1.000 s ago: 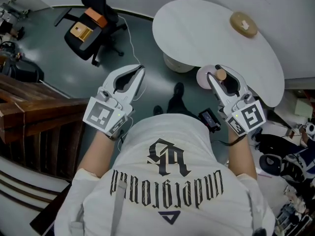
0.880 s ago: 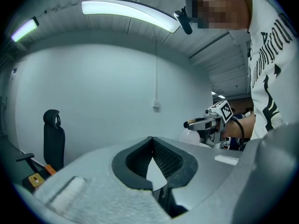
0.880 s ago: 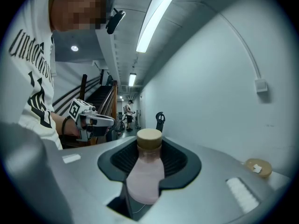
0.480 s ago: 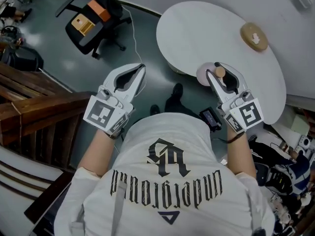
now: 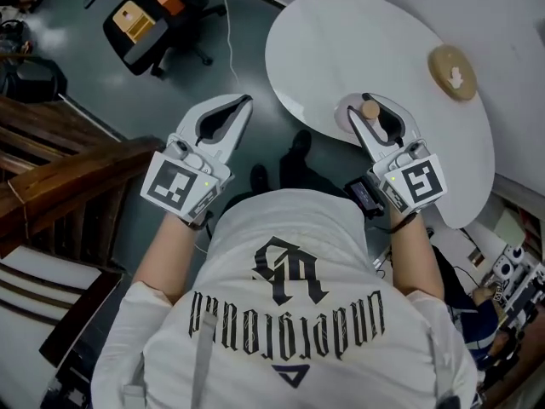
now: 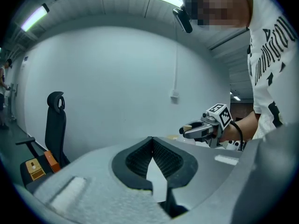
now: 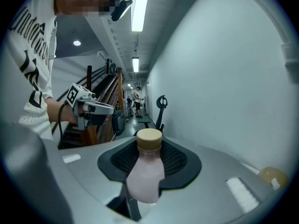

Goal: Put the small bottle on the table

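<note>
The small bottle (image 7: 145,171) is gripped by the right tool (image 5: 368,111) at the table's (image 5: 341,41) 7 o'clock edge. The left tool (image 5: 245,102), at its 9 o'clock, is seen closed and empty.

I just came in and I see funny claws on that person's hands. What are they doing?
A person in a white T-shirt holds a gripper in each hand. The right gripper is clamped on a small bottle with pale pink liquid and a cork-coloured cap, held upright by the near edge of the round white table. It is not let go yet. The left gripper is shut, holds nothing and hangs over the floor. A round tan thing lies farther back on the table.
</note>
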Demonstrator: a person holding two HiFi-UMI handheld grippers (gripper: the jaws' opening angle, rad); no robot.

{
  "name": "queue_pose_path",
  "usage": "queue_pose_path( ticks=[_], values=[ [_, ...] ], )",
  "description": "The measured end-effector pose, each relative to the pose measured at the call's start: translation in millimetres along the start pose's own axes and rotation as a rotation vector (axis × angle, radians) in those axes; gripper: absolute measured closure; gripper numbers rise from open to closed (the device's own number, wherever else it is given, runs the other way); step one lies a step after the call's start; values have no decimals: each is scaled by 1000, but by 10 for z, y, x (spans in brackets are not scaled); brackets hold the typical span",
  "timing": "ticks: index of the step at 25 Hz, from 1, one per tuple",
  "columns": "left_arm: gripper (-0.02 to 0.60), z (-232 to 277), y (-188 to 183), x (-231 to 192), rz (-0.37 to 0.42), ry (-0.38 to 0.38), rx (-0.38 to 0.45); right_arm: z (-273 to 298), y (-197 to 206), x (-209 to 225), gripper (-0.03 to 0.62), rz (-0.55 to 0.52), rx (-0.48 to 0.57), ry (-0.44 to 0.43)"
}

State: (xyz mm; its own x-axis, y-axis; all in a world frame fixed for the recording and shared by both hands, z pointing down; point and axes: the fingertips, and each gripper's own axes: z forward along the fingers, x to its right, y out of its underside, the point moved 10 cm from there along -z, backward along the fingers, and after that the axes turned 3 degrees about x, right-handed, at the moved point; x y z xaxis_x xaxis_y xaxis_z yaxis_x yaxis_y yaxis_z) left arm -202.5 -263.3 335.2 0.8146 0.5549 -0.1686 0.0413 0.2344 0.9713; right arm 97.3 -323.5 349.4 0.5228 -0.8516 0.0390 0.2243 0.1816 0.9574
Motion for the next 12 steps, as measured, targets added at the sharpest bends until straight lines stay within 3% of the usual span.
queue_pose_path(
  ticks=[12],
  values=[
    [575,755,346,-373,-67,-19,-66,598,603,721,459,-8,-115,-75]
  ],
)
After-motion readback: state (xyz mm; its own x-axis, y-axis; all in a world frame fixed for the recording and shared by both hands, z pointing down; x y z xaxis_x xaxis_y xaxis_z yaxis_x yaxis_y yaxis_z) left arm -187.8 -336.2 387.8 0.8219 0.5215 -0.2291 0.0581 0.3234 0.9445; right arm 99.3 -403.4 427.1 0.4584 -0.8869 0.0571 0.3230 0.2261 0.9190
